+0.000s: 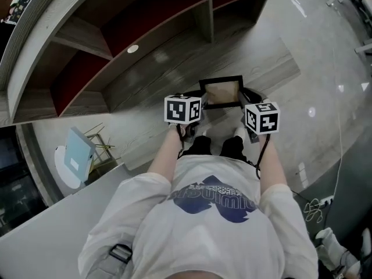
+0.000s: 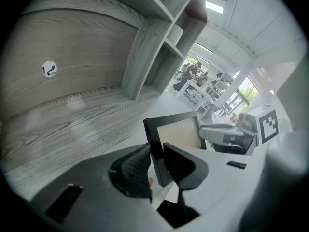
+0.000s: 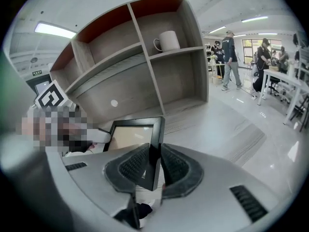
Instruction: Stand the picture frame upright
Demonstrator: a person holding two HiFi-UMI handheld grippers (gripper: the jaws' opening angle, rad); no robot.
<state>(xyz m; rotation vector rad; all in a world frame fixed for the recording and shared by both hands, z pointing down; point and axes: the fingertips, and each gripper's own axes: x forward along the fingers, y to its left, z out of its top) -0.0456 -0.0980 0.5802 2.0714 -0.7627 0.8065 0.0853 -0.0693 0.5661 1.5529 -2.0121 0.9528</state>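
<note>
A black picture frame with a tan inner panel is held in front of me, above the pale floor and before a low wooden shelf. My left gripper is shut on the frame's left side; in the left gripper view the ribbed pads clamp the black border. My right gripper is shut on the right side, and its pads squeeze the frame's edge. The panel faces up toward my head. The marker cubes hide the fingertips in the head view.
A wood-grain shelf unit with red-backed compartments stands ahead; a white mug sits in an upper cell. A light blue box on a stand is at my left, and cables lie at my right. People walk far off.
</note>
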